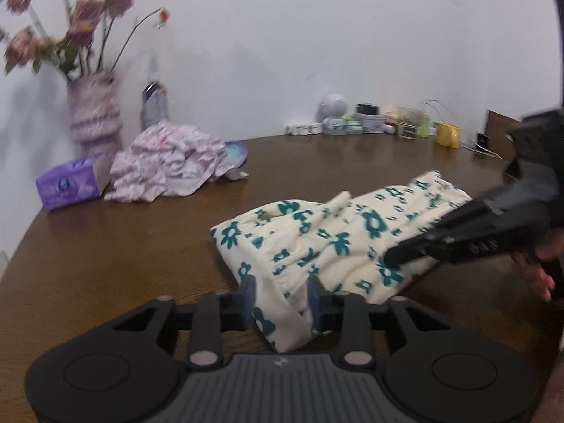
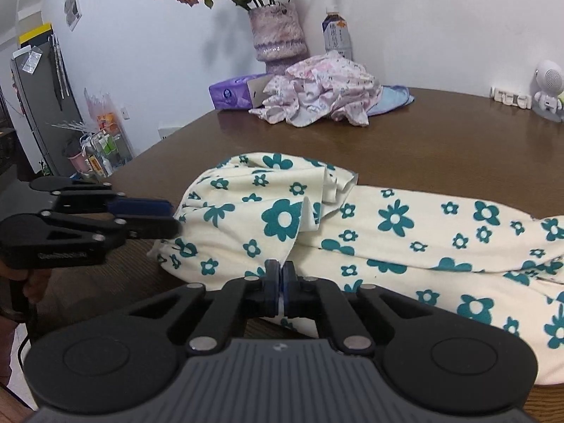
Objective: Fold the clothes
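Low over the desk [image 2: 440, 130], both claws at the floral cloth [image 2: 405, 232] lying near the front edge. Left claw [image 1: 282, 296] level, partly open, fingers either side of a bunched corner. Right claw [image 2: 280, 278] pinched tight on a fold, angled in from the right, hand [image 1: 535, 271] gripping its handle.

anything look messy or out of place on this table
Yes. The pink garment near the vase lies in a crumpled heap, unfolded, partly over a blue cloth. On the floral garment, a flap near the middle sticks up askew instead of lying flat. Nothing looks spilled or damaged.
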